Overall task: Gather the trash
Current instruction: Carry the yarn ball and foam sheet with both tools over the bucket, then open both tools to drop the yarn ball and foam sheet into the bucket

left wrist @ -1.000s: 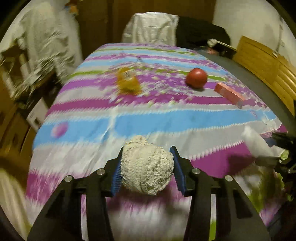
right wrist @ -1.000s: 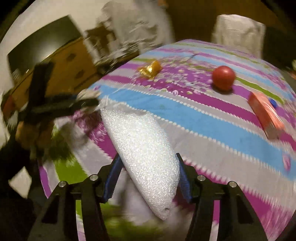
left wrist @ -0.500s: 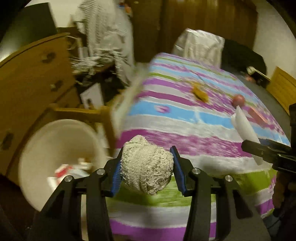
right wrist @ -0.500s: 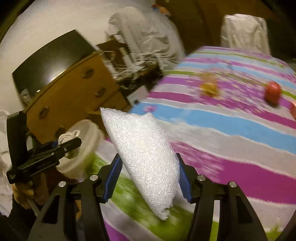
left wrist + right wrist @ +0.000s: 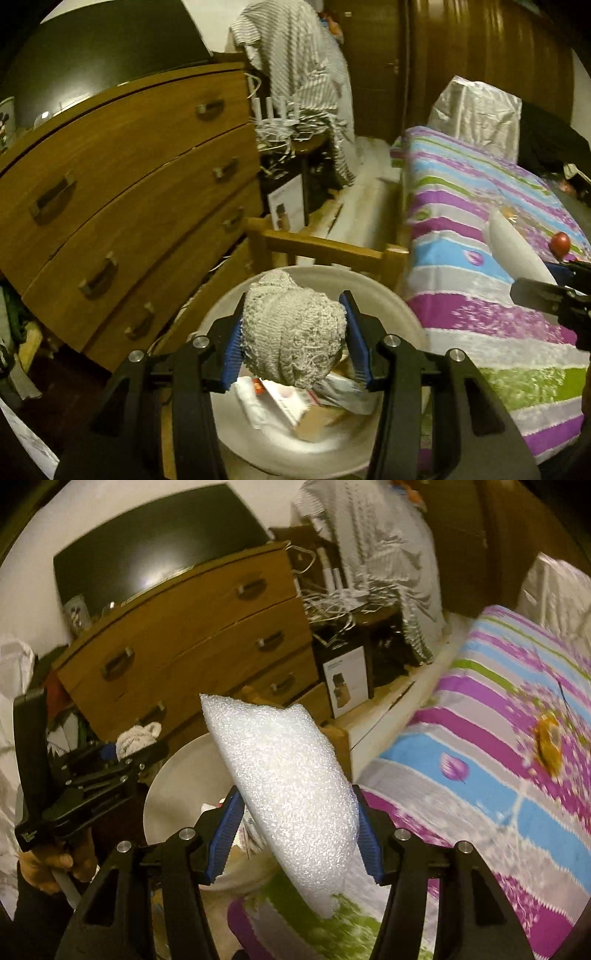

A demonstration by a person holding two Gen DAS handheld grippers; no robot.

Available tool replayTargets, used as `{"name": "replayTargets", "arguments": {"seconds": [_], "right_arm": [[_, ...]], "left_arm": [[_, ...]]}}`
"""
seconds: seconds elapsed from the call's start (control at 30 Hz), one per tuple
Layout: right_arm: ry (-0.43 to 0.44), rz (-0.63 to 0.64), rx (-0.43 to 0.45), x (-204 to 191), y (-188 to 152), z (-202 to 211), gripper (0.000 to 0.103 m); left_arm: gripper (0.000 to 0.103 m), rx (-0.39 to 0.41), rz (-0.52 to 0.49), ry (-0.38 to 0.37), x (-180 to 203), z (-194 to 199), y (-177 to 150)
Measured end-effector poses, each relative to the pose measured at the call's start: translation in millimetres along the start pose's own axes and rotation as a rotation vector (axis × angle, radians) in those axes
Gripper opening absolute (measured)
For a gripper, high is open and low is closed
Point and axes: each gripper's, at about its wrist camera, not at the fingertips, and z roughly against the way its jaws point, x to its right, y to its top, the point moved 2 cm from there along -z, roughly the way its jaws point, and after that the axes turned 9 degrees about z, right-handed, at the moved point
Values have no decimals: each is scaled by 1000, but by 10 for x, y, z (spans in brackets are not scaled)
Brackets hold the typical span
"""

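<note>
The left gripper (image 5: 293, 343) squeezes a gray cloth ball (image 5: 291, 332) over the white bin (image 5: 402, 314); only this view shows the trash inside. The right gripper (image 5: 295, 834) squeezes a white foam piece (image 5: 288, 786) near the bed (image 5: 480, 812).

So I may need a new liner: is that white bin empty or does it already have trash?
Not empty: the white bin already holds crumpled paper and packaging.

The left wrist view is angled down, close over the white bin (image 5: 399, 310). The right wrist view is aimed likewise from the right; bin, dresser (image 5: 207, 635) and bed (image 5: 480, 775) are shared.
</note>
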Motion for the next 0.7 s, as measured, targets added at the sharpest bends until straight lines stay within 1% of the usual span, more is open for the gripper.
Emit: {"name": "replayTargets", "arguments": {"seconds": [0.07, 0.23, 0.37, 0.7], "right_arm": [[-5, 25, -21, -100, 83, -129, 59], [-13, 60, -47, -279, 202, -310, 59], [-15, 85, -63, -345, 215, -385, 59], [-1, 117, -80, -435, 183, -496, 59]], "left_arm": [[46, -1, 4, 7, -95, -7, -11], [46, 2, 0, 17, -128, -58, -44], [46, 9, -13, 27, -151, -81, -62], [46, 3, 1, 27, -213, -145, -76]]}}
